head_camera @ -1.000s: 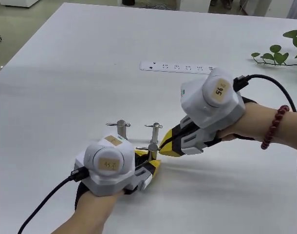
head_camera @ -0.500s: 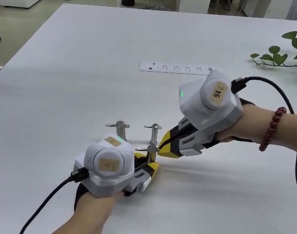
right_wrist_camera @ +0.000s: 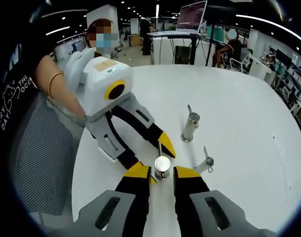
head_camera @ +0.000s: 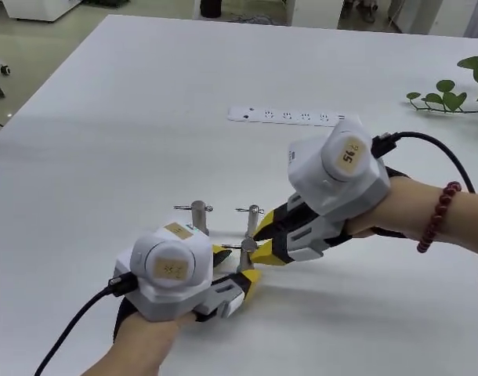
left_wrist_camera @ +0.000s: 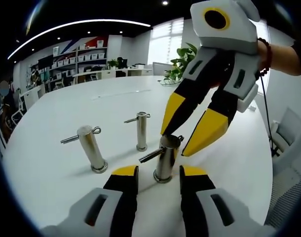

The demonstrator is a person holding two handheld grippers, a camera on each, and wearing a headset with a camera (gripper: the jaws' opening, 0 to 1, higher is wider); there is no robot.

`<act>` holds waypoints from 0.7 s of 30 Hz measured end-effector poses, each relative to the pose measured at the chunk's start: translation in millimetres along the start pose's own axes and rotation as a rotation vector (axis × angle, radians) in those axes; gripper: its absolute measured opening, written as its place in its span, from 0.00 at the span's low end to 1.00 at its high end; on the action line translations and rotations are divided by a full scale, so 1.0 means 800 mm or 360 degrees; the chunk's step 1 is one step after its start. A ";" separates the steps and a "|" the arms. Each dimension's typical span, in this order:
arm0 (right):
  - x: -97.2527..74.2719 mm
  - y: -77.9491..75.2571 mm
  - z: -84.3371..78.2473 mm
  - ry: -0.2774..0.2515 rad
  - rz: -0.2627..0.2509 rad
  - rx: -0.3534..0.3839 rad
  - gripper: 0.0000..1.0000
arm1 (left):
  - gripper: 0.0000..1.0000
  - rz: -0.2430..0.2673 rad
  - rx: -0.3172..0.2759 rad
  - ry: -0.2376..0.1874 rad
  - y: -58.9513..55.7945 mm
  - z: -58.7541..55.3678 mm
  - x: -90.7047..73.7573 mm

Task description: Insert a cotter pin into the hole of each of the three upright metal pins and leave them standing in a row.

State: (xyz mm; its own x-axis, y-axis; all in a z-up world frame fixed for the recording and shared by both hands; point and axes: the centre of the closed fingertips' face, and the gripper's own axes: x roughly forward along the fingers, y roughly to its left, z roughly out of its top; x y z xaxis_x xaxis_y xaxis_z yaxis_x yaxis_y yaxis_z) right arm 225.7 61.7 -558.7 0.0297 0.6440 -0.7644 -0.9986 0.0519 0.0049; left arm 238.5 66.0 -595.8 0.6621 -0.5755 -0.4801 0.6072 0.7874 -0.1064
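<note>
Pin (left_wrist_camera: 164, 157) stands within left claw (left_wrist_camera: 158, 171), narrowly parted, and right claw (right_wrist_camera: 162, 171), grip unclear.

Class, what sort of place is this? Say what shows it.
Probably an open-plan office or lab: a big white table with a power strip, wall shelves, and a monitor on a desk behind.

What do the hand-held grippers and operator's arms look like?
Both the left hand-held gripper and right hand-held gripper: white housing, round tan numbered label on top, black jaws with yellow tips, black cable at the rear. Dark red bead bracelet on the right wrist, gold bangle on the left.
</note>
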 end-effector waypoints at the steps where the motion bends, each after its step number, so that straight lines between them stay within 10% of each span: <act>1: 0.001 0.000 0.000 -0.0003 0.0000 0.0009 0.15 | 0.32 0.0000 0.0004 0.0003 0.000 0.000 -0.001; 21: 0.021 -0.006 -0.007 -0.0016 -0.0036 0.0078 0.13 | 0.45 -0.0037 0.0020 0.0035 0.008 0.003 -0.032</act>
State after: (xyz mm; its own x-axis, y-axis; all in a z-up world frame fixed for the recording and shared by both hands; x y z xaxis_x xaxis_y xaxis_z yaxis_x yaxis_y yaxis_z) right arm 231.0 68.3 -575.3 0.0528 0.6499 -0.7582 -0.9944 0.1038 0.0197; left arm 226.1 85.1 -581.9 0.6381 -0.5885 -0.4965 0.6278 0.7710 -0.1070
